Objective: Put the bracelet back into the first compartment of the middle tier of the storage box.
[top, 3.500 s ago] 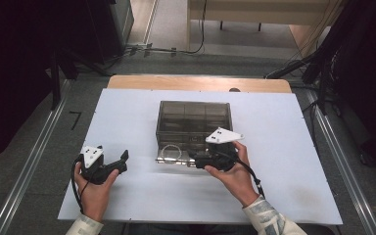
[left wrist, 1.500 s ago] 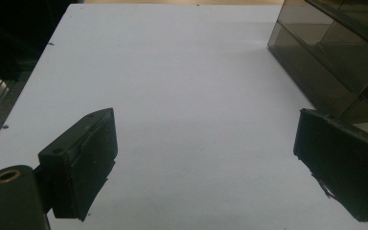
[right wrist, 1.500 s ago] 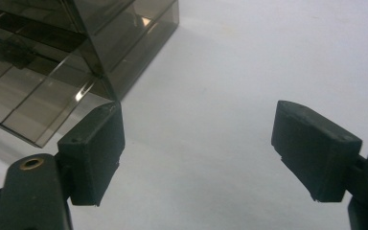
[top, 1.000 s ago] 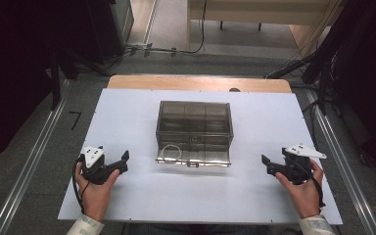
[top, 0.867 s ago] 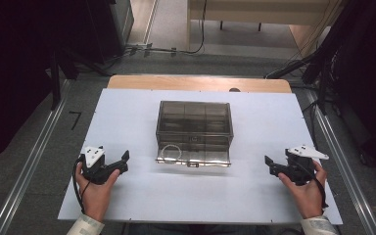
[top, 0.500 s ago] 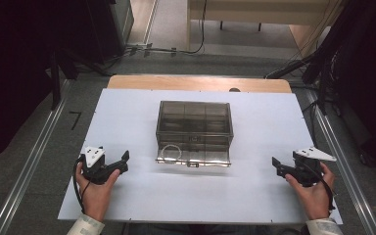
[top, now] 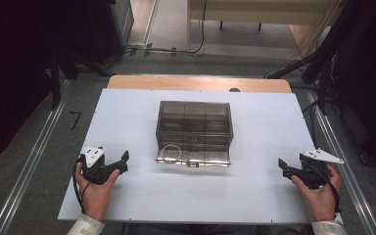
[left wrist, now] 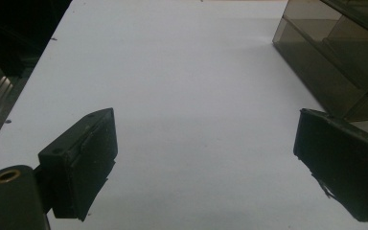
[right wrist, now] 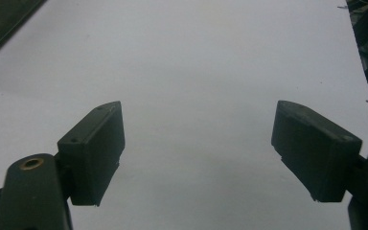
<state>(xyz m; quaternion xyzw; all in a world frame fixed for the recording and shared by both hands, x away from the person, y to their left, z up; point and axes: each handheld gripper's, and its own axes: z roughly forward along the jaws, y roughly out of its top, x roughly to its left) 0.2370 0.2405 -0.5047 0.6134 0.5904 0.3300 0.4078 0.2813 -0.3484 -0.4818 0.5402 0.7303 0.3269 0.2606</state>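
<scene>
We see a white surface (top: pixel 127 122) with a smoke-tinted clear plastic box (top: pixel 195 126) standing near its middle, toward the far half. The box is divided into compartments, and its front flap (top: pixel 194 156) lies folded down flat on the surface at the near side. A small clear ring (top: pixel 169 151) sits at the left end of that flap; we cannot tell what it is.

Our left claw (top: pixel 121 161) rests low at the near left of the surface, held in the left hand (top: pixel 94 188), well apart from the box. In the left gripper view its jaws stand wide apart with bare white surface between them, and a corner of the box shows at the upper right.

Our right claw (top: pixel 285 168) sits at the near right edge, held in the right hand (top: pixel 318 191), also well apart from the box. In the right gripper view its jaws are spread wide over bare surface, gripping nothing.
</scene>
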